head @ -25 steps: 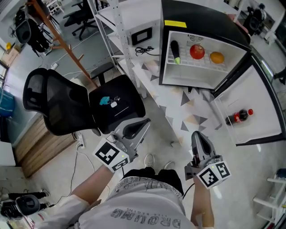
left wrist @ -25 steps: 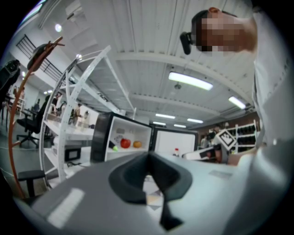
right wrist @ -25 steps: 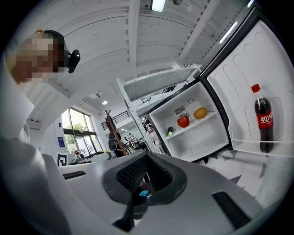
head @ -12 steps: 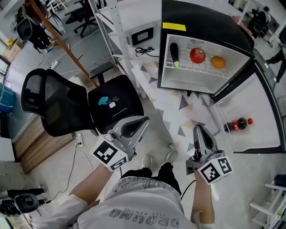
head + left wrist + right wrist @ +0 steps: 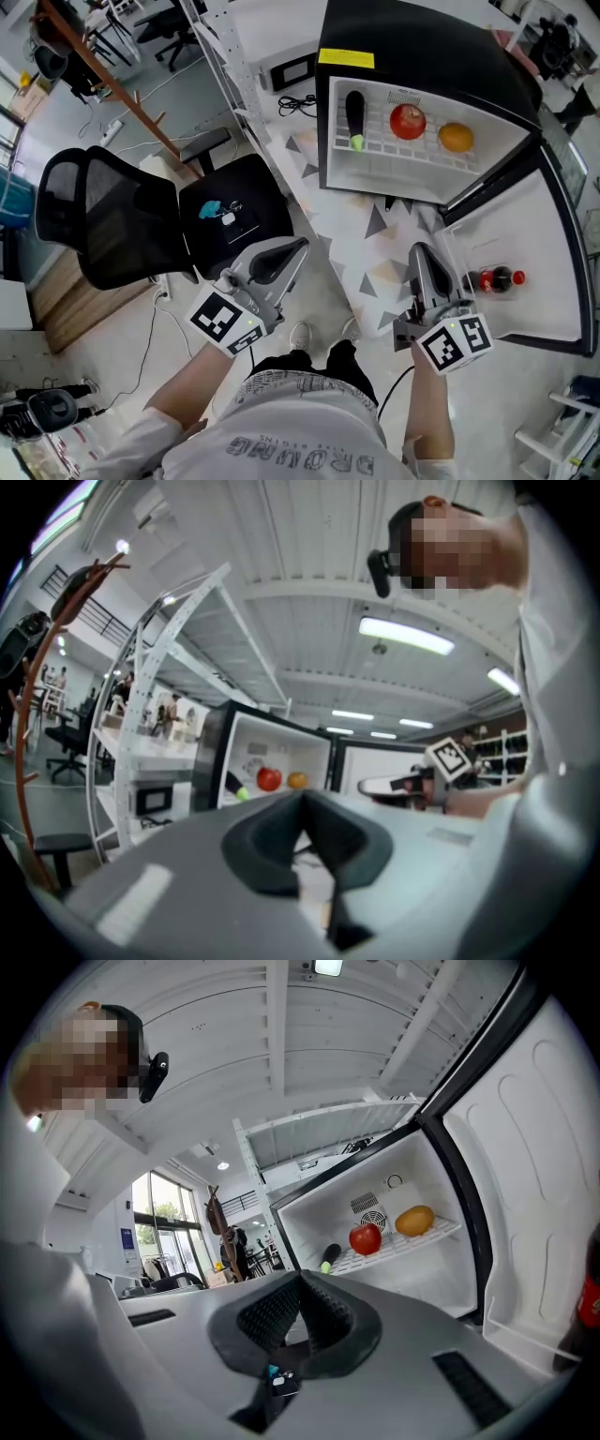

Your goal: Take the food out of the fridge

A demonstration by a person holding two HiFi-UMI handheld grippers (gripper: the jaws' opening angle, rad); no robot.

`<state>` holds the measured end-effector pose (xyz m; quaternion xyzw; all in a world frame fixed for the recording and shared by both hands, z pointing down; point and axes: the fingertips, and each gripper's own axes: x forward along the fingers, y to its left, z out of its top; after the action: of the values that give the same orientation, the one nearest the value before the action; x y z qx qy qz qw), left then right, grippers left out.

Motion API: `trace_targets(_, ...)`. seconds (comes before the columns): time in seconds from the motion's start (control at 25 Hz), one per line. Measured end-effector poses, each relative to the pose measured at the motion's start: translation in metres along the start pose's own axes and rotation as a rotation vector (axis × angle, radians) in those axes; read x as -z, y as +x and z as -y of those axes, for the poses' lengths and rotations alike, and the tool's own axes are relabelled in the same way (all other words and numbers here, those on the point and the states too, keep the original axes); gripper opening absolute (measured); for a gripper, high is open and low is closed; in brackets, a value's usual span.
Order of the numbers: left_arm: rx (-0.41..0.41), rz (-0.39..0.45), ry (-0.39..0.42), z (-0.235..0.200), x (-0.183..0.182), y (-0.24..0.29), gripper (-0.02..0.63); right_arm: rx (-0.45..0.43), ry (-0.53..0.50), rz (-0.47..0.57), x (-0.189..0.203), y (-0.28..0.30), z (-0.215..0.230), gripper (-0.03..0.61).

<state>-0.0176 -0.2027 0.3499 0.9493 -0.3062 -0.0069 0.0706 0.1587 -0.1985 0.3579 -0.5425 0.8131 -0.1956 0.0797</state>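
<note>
Both my grippers are empty, each with its jaws closed together: the left gripper (image 5: 298,247) and the right gripper (image 5: 418,251) point level toward the open fridge (image 5: 427,37), well short of it. On its white wire shelf (image 5: 398,155) lie an eggplant (image 5: 354,113), a red fruit (image 5: 407,121) and an orange (image 5: 456,137), side by side and apart. The eggplant's long axis runs front to back, green stem end toward me. Only the head view shows the black office chair (image 5: 112,220) on my left. The right gripper view alone shows the round vent (image 5: 369,1205) on the fridge's back wall. A cola bottle (image 5: 495,278) sits in the open door (image 5: 534,225), at the right gripper view's edge; the left gripper view lacks it.
</note>
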Motion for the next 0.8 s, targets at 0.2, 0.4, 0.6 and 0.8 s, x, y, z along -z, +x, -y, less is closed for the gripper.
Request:
trace_targets(0.2, -0.017, -0.005, -0.004, -0.006, 0.001, 0.023, 0.006, 0.0, -0.027, 0.001, -0.015, 0.019, 0.024, 0.002)
trace_targets(0.4, -0.038, -0.009, -0.005, -0.011, 0.001, 0.039, 0.006, -0.002, -0.058, 0.002, -0.028, 0.039, 0.044, 0.002)
trace_targets(0.6, -0.063, -0.01, -0.004, -0.018, -0.001, 0.048, 0.006, 0.008, -0.1, 0.011, -0.041, 0.062, 0.059, 0.002)
trace_targets(0.8, -0.087, -0.01, -0.005, -0.025, -0.004, 0.052, 0.006, 0.021, -0.156, 0.01, -0.051, 0.087, 0.072, 0.002)
